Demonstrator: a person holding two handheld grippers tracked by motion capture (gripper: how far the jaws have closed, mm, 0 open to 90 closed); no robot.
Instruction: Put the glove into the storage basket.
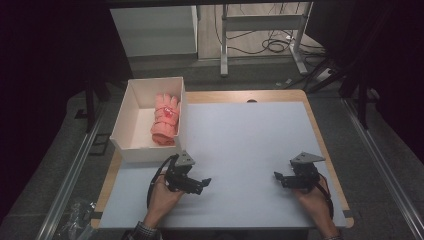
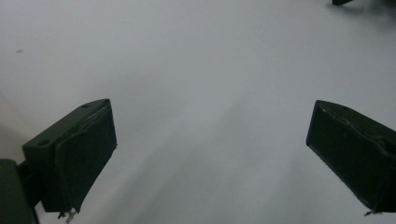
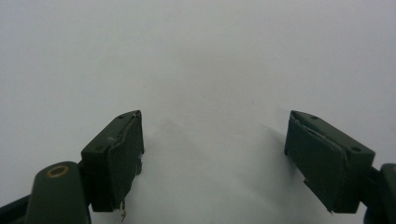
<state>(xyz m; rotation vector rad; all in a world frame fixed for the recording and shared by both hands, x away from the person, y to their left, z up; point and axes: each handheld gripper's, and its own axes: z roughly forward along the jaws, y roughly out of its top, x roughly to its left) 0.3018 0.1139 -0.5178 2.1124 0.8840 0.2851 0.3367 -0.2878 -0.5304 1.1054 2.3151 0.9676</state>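
Far left sits the white box [image 1: 131, 117], our landmark, standing at the back left corner of the desk [image 1: 250, 145]. Inside it, against the right-hand wall, lies a pink rolled bundle [image 1: 165, 120], perhaps gloves or socks, with a red mark on top. That looks like the thing this job turns on, and it is down in the box, touched by nothing.

Just in front of the box's near right corner, the left tool [image 1: 202, 184] hovers low over the white desk mat, jaws spread wide with only bare surface between them, nose pointing away from the box.

Well to the right of the box, the right tool [image 1: 278, 177] mirrors it, pointing back toward the left one. Its jaws are also parted, nothing held.

My read: either the bundle has been put away and the hands are at rest, or a pick is about to begin. If so, the left tool must turn back and reach down over the wall.
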